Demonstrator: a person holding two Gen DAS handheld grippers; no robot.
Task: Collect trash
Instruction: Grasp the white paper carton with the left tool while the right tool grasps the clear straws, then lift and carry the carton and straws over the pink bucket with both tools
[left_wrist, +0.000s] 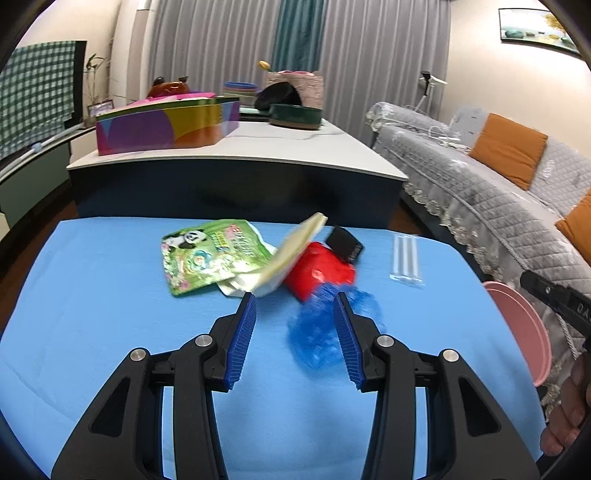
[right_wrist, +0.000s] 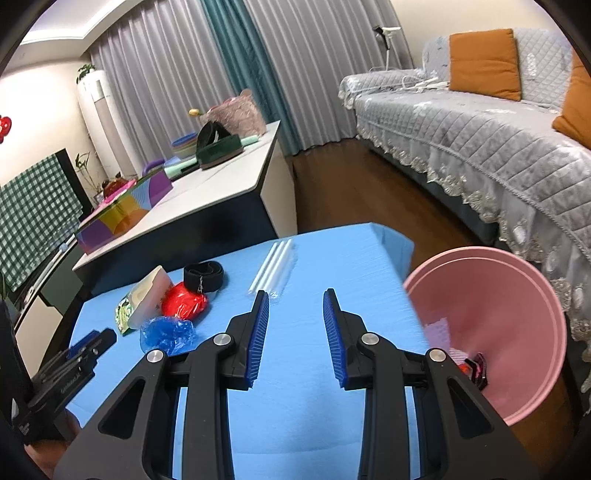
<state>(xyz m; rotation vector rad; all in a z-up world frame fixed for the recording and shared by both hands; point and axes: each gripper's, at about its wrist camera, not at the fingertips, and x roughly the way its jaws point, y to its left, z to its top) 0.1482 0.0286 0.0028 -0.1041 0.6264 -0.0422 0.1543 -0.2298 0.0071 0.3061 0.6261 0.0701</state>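
Trash lies on the blue table (left_wrist: 92, 302): a green panda pouch (left_wrist: 207, 254), a pale cream wrapper (left_wrist: 288, 254), a red crumpled wrapper (left_wrist: 317, 271), a black band (left_wrist: 345, 242), a crumpled blue plastic film (left_wrist: 314, 332) and clear-wrapped white straws (left_wrist: 406, 258). My left gripper (left_wrist: 295, 302) is open and empty, with the blue film just ahead between its fingers. My right gripper (right_wrist: 293, 299) is open and empty above the table, near the straws (right_wrist: 273, 269). A pink bin (right_wrist: 509, 317) stands at the table's right edge with some trash (right_wrist: 476, 365) inside.
A white-topped cabinet (left_wrist: 280, 147) with a colourful box (left_wrist: 166, 125) and bowls stands behind the table. A grey sofa (right_wrist: 480, 140) with orange cushions runs along the right. Wooden floor (right_wrist: 362, 192) lies between them.
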